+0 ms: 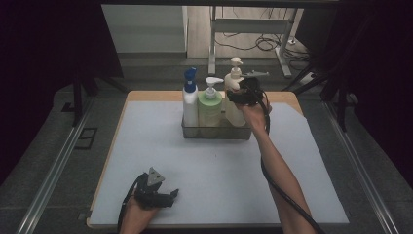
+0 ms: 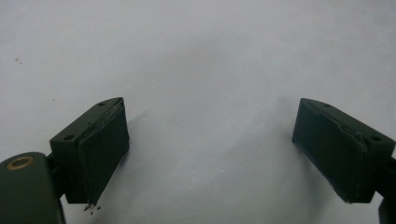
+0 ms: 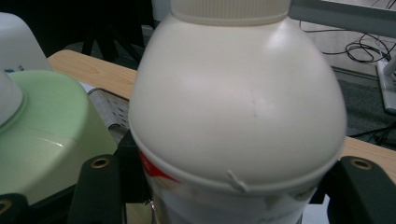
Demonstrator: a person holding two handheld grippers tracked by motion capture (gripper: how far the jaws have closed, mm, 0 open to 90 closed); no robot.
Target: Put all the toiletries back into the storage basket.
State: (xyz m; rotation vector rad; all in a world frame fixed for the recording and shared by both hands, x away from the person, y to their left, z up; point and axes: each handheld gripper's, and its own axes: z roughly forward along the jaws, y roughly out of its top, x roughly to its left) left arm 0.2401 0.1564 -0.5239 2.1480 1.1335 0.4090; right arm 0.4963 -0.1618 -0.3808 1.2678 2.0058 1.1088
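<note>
A cream pump bottle (image 1: 234, 78) stands at the right end of a clear basket (image 1: 216, 131) at the back of the table. My right gripper (image 1: 245, 93) is shut on its upper body from the near side. In the right gripper view the cream bottle (image 3: 238, 93) sits between the two black jaws, which press on its sides just under the shoulder. My left gripper (image 1: 171, 196) rests near the front edge. In its own view the left gripper (image 2: 210, 154) stands open over bare white table with nothing between the pads.
A green pump bottle (image 1: 210, 107) and a white bottle with a blue cap (image 1: 190, 102) stand in the same basket, left of the cream one. The green bottle (image 3: 46, 135) sits close to my right gripper's left jaw. White table surface (image 1: 204, 170) lies between basket and left gripper.
</note>
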